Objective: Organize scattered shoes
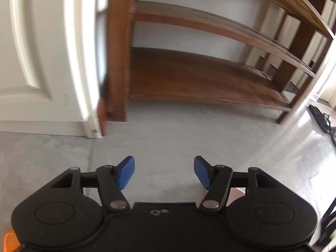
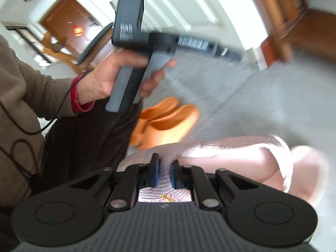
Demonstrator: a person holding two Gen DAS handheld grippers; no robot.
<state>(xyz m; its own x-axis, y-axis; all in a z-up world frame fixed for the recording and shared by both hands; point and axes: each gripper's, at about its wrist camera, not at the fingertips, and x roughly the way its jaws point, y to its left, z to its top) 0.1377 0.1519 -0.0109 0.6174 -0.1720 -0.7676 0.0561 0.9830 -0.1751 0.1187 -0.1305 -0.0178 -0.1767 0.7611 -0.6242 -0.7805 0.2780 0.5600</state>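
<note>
Slipper [image 2: 241, 153], pink knit, soft and light: your right hand-held gripper [image 2: 164, 173] pinches its upper band, which will sag. Left hand-held gripper [image 1: 164, 172] gapes empty above floor [image 1: 168, 130] before shelf [image 1: 189, 77]. Orange pair [image 2: 166, 121] waits on floor.

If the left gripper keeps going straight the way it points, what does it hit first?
Probably bare floor, then the wooden rack's bottom shelf. The left gripper is open and empty, and nothing lies between; depth is uncertain.

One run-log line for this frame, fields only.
left gripper: open, empty, facing wooden shoe rack | right gripper: shut on pink slipper | orange shoes: on floor | rack shelves in view: bare
</note>
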